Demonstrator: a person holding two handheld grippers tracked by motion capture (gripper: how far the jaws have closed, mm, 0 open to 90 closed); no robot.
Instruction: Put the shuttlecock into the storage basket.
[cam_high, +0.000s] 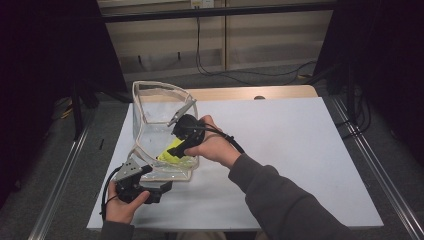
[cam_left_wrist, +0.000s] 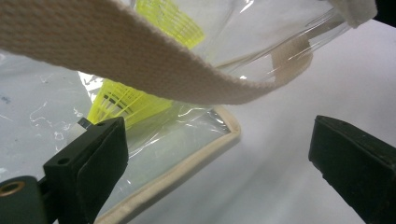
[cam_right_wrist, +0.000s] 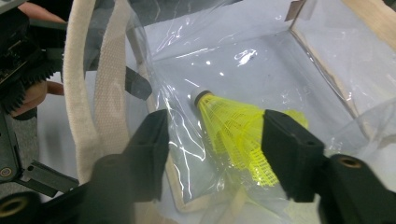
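Observation:
A clear plastic bag with cream trim and webbing handles stands open on the white table. A yellow shuttlecock lies on the bag's bottom, cork end away from me. My right gripper reaches down into the bag, jaws apart on either side of the shuttlecock's mesh skirt, the left pad clear of it. My left gripper stands open at the bag's near corner; in its own view its jaws straddle the trimmed edge, a handle strap hanging across above and the shuttlecock behind the film.
A wooden board runs along the table's far edge, with cables on the floor behind. Metal rails flank the table. The right half of the white surface is bare.

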